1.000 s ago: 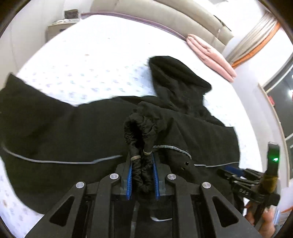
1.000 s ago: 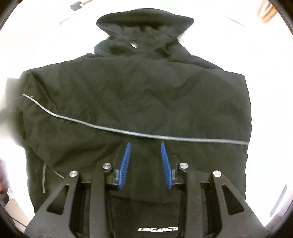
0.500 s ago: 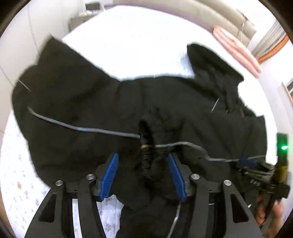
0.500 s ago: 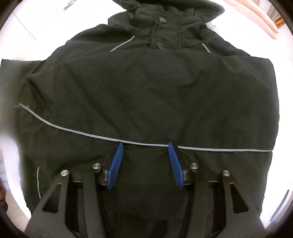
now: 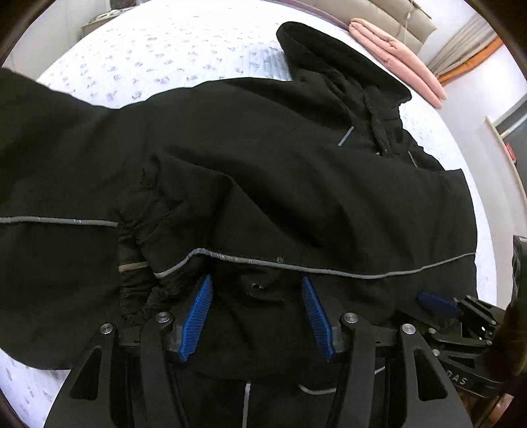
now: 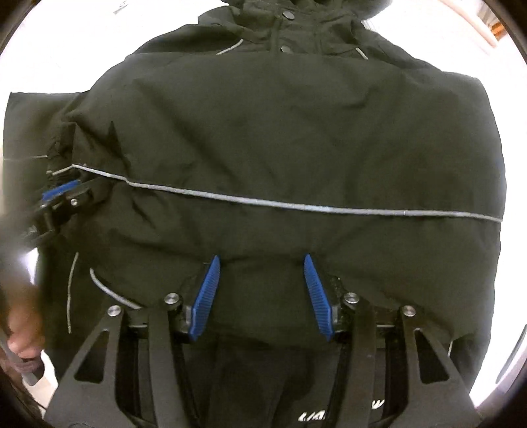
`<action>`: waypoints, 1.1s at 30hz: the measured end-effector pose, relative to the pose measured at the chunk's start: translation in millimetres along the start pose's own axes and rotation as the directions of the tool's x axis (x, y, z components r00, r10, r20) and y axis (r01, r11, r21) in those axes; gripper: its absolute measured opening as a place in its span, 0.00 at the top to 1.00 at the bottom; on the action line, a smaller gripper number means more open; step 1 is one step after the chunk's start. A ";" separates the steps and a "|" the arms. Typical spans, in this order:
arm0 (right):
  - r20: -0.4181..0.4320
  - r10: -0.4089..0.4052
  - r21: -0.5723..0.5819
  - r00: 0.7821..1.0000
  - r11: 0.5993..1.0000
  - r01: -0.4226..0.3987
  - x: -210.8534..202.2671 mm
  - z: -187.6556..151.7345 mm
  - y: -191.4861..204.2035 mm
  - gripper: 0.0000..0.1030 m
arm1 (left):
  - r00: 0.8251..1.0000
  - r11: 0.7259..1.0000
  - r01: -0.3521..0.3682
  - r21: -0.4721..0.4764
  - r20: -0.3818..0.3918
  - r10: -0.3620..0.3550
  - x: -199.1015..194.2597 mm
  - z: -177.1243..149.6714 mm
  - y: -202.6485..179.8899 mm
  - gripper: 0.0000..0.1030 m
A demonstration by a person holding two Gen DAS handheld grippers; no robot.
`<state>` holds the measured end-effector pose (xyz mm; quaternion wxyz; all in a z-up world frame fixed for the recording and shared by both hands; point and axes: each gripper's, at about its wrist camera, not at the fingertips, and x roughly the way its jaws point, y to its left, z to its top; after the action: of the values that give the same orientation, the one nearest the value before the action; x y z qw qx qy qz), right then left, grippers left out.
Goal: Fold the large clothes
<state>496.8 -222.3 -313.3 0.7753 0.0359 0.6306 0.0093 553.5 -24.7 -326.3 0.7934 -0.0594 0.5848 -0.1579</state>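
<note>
A black jacket (image 5: pixel 296 171) is spread across a bed (image 5: pixel 171 56) covered with a white sheet printed with small purple marks. Its front faces up, with the hood (image 5: pixel 342 62) lying toward the head of the bed, and a thin grey stripe (image 6: pixel 296 205) runs across the body from side to side. One sleeve (image 5: pixel 49 158) is stretched out to the left in the left wrist view, and its gathered cuff (image 5: pixel 135 263) is seen lying folded back on the body, just left of the left tool (image 5: pixel 257 303).

The left tool is pointed steeply down at the lower part of the jacket. Its blue pads (image 5: pixel 197 316) are held apart, with cloth lying beneath the gap but nothing pinched between them. The right tool (image 6: pixel 262 280) is likewise aimed down over the lower middle of the jacket, just below the grey stripe. Its jaws are opening, and only flat cloth is seen under the gap; no fold is gripped.

Each tool is caught at the edge of the other's view, both close to the jacket's hem. Part of a hand (image 6: pixel 23 316) is visible at the lower left of the right wrist view. A folded pink cloth (image 5: pixel 398 56) is laid near the headboard (image 5: pixel 388 19), well apart from the jacket.
</note>
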 end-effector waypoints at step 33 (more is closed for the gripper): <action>-0.042 -0.001 -0.053 0.999 0.999 -0.001 9.4 2.2 9.8 0.23 | 0.965 0.713 -0.038 -0.700 0.159 0.208 -89.7 39.3 369.2 0.36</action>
<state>501.2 -212.1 -321.4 0.7625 0.0150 0.6462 0.0267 633.8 348.7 -335.6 0.7837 -0.3290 0.5099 0.1328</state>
